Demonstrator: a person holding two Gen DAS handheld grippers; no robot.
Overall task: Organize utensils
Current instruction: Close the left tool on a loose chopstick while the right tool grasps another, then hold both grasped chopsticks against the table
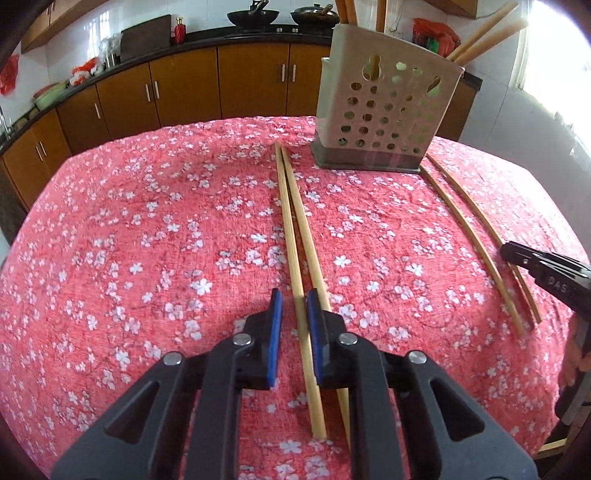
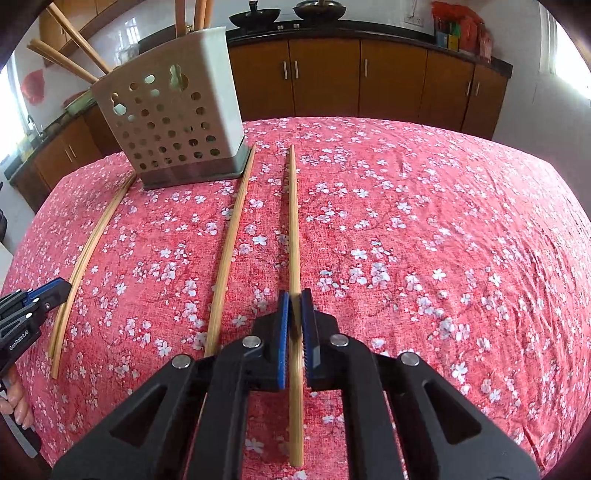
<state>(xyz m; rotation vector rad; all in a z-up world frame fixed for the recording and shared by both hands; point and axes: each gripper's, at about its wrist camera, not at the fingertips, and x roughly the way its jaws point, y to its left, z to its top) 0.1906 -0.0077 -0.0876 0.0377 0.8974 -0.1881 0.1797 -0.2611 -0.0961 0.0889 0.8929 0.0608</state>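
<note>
A white perforated utensil holder stands at the far side of the table with several chopsticks in it; it also shows in the right wrist view. Two chopsticks lie side by side before my left gripper, whose jaws stand a little apart around one of them without pinching it. Two more chopsticks lie to the right. My right gripper is shut on the right-hand one; its neighbour lies loose to the left. The left pair also shows there.
The table has a red floral cloth. Brown kitchen cabinets and a dark counter with woks run behind it. The right gripper's body shows at the right edge; the left gripper shows at the left edge.
</note>
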